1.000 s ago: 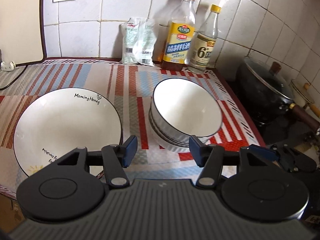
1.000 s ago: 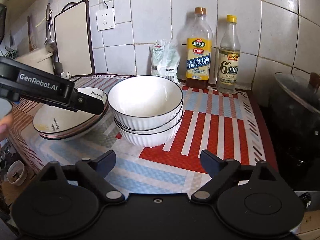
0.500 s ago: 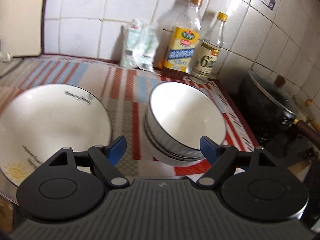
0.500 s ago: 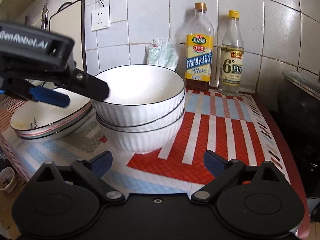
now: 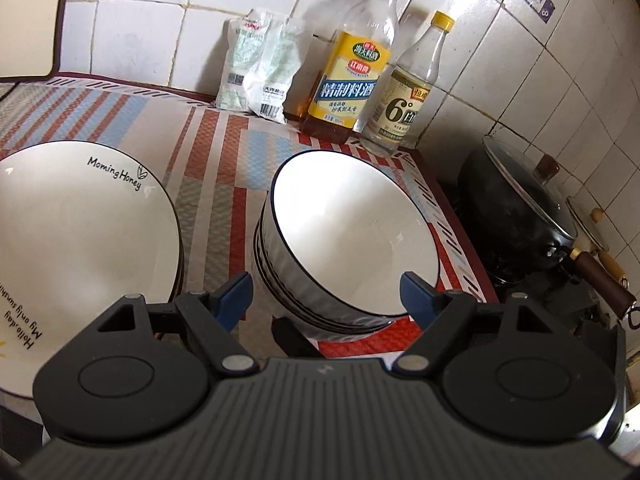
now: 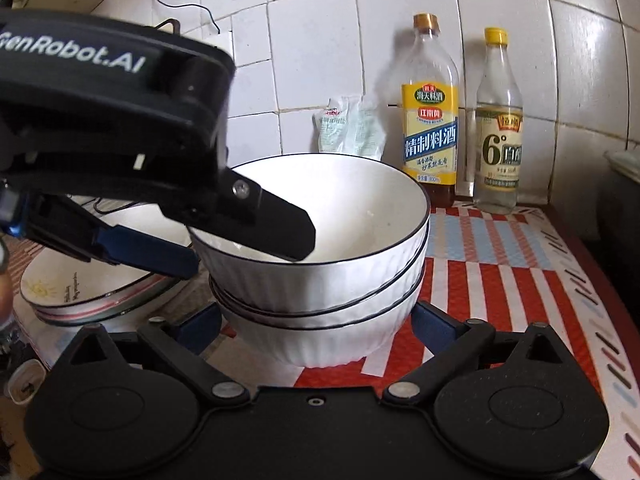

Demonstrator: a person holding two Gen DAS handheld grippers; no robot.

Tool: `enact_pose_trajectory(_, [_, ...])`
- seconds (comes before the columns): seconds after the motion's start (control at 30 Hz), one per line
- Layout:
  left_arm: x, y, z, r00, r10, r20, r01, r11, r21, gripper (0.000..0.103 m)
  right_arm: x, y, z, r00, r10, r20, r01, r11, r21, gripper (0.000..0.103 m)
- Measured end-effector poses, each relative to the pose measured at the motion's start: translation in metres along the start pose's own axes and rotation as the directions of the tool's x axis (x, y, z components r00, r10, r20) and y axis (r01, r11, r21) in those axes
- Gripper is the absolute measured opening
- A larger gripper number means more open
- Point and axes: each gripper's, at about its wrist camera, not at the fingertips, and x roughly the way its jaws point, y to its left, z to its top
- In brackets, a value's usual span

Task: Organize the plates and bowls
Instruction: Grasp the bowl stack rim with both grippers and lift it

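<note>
The stack of bowls [image 6: 320, 280] sits at the centre of the right wrist view, three white ribbed bowls nested one in another, each with a thin dark rim line, standing on a striped woven mat [image 6: 500, 280]. The right gripper [image 6: 316, 326] lies low at the bottom of that frame, directly in front of the lowest bowl. Its jaws are opening wide, one fingertip on each side of the bowl's foot, with no pad pressing on it.

The left gripper [image 6: 248, 248] comes in from the upper left of the same frame. One finger [image 6: 276, 230] reaches over the top bowl's rim into its hollow, and the blue-padded finger stays outside the wall. Its jaws stand apart with the rim between them, gripping nothing. In the left wrist view the left gripper [image 5: 326, 296] straddles the near rim of the stack of bowls [image 5: 352, 240], which fills the middle of the frame.

Both grippers are about equally close. The left looks set for the top rim, the right for the base. The bowls are round, so no axis governs the grasp, and the glaze looks smooth and likely slippery.

The stack of plates [image 5: 80, 240] lies at left, white and glossy with printed lettering, near the bowls but apart from them. Two bottles [image 6: 464, 120] and a plastic packet [image 6: 352, 128] stand against the tiled wall [image 6: 320, 40], and a dark lidded pot [image 5: 520, 208] sits at the right.
</note>
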Motion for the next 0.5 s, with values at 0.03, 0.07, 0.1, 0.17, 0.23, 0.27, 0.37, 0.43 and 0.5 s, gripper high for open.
enact_pose_trajectory(0.03, [0.002, 0.001, 0.001, 1.000, -0.004, -0.006, 0.004, 1.000, 0.000, 0.080, 0.001, 0.000, 0.001, 1.000, 0.000, -0.001, 0.000, 1.000, 0.000, 0.103])
enact_pose_trajectory(0.07, [0.004, 0.003, 0.003, 1.000, -0.007, -0.014, 0.006, 1.000, -0.008, 0.080, 0.002, -0.001, 0.001, 1.000, 0.001, 0.000, -0.001, 1.000, 0.000, 0.103])
enact_pose_trajectory(0.1, [0.006, 0.004, 0.005, 1.000, -0.012, -0.022, 0.012, 1.000, -0.020, 0.080, 0.002, -0.001, 0.002, 1.000, 0.003, -0.001, -0.003, 1.000, 0.003, 0.103])
enact_pose_trajectory(0.17, [0.010, 0.008, 0.008, 0.999, -0.022, -0.038, 0.020, 0.999, -0.042, 0.080, 0.003, -0.002, 0.002, 1.000, 0.007, -0.004, -0.007, 1.000, 0.010, 0.103])
enact_pose_trajectory(0.23, [0.013, 0.010, 0.010, 0.999, -0.002, -0.035, 0.000, 0.999, -0.047, 0.080, 0.005, -0.002, 0.001, 1.000, 0.005, -0.007, -0.005, 1.000, 0.003, 0.103])
enact_pose_trajectory(0.27, [0.014, 0.011, 0.011, 0.999, 0.014, -0.032, -0.015, 0.999, -0.046, 0.078, 0.006, -0.002, 0.001, 1.000, 0.006, -0.013, -0.006, 1.000, 0.000, 0.103])
enact_pose_trajectory(0.37, [0.015, 0.015, 0.013, 0.999, 0.035, -0.032, -0.037, 0.998, -0.049, 0.069, 0.008, -0.006, -0.001, 0.999, 0.004, -0.054, -0.002, 0.999, 0.043, 0.103])
enact_pose_trajectory(0.43, [0.018, 0.019, 0.014, 0.998, 0.041, -0.055, -0.044, 0.998, -0.055, 0.063, 0.009, -0.008, -0.002, 0.998, 0.000, -0.062, 0.003, 0.999, 0.053, 0.103])
enact_pose_trajectory(0.5, [0.019, 0.024, 0.014, 0.997, 0.034, -0.067, -0.039, 0.996, -0.085, 0.056, 0.010, -0.006, -0.003, 0.999, -0.001, -0.054, 0.002, 1.000, 0.022, 0.103])
